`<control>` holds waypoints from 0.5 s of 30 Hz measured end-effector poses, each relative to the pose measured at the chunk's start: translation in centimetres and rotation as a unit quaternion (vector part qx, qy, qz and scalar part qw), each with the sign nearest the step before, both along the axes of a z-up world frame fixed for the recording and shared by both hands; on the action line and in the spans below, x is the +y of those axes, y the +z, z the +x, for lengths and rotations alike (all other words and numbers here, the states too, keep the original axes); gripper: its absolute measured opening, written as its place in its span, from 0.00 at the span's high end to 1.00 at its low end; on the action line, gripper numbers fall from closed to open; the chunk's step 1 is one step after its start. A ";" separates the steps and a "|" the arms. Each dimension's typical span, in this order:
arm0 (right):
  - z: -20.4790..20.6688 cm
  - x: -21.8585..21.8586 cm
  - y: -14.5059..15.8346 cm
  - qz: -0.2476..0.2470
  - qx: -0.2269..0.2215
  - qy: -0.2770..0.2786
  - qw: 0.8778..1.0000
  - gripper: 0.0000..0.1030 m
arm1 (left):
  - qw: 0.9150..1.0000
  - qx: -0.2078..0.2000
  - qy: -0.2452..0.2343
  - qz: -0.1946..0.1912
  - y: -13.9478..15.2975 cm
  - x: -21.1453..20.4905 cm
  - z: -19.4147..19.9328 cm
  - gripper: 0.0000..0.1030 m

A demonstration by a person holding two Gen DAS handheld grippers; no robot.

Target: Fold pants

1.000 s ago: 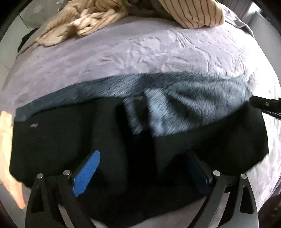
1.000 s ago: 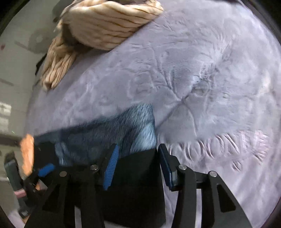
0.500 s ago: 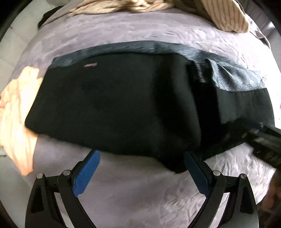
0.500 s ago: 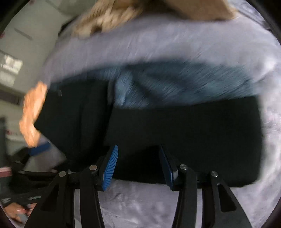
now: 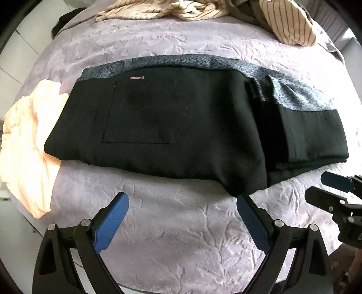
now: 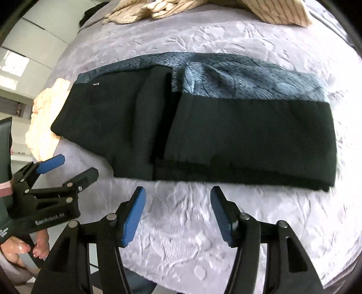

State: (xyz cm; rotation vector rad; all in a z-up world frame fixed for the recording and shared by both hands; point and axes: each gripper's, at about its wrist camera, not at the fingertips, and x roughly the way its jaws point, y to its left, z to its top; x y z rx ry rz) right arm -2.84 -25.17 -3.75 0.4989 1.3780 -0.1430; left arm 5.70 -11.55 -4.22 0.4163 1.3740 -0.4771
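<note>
The black pants lie folded lengthwise across the lilac bed cover, with grey fleece lining showing along the far edge. They also show in the right wrist view. My left gripper is open and empty, held back over the bed a little short of the pants' near edge. My right gripper is open and empty, also just short of the near edge. Each gripper shows in the other's view: the right one and the left one.
A peach cloth lies at the pants' left end. Striped cream clothes are piled at the far side of the bed. The lilac cover runs to the bed's near edge under the grippers.
Both grippers have let go of the pants and pulled back toward me. The pants now lie flat, folded over. The right gripper has opened wider.
</note>
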 end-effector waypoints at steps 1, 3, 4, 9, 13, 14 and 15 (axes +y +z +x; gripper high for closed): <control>0.5 0.0 -0.2 -0.001 0.002 -0.002 1.000 0.36 | 1.000 0.000 -0.002 -0.001 0.2 0.1 -0.2 0.06; 0.4 0.0 -0.2 0.000 0.009 -0.009 1.000 0.35 | 1.000 0.001 -0.006 -0.001 0.5 0.1 -0.4 0.06; 0.3 0.0 -0.2 0.001 0.012 -0.012 1.000 0.33 | 1.000 0.001 -0.007 -0.001 0.5 0.0 -0.4 0.06; -0.1 0.2 0.2 -0.007 0.026 -0.015 1.000 0.25 | 1.000 0.003 -0.023 0.003 1.2 0.2 -1.4 0.06; 0.2 0.4 1.1 -0.029 0.023 -0.003 0.999 0.20 | 0.999 0.001 -0.035 0.004 1.5 0.0 -1.8 0.06; 0.2 0.4 1.2 -0.035 0.023 -0.001 0.999 0.19 | 0.999 -0.001 -0.035 0.003 1.7 -0.1 -1.9 0.06; 0.2 0.4 1.5 -0.043 0.022 0.003 0.999 0.16 | 0.999 -0.002 -0.036 0.002 1.8 -0.1 -1.9 0.06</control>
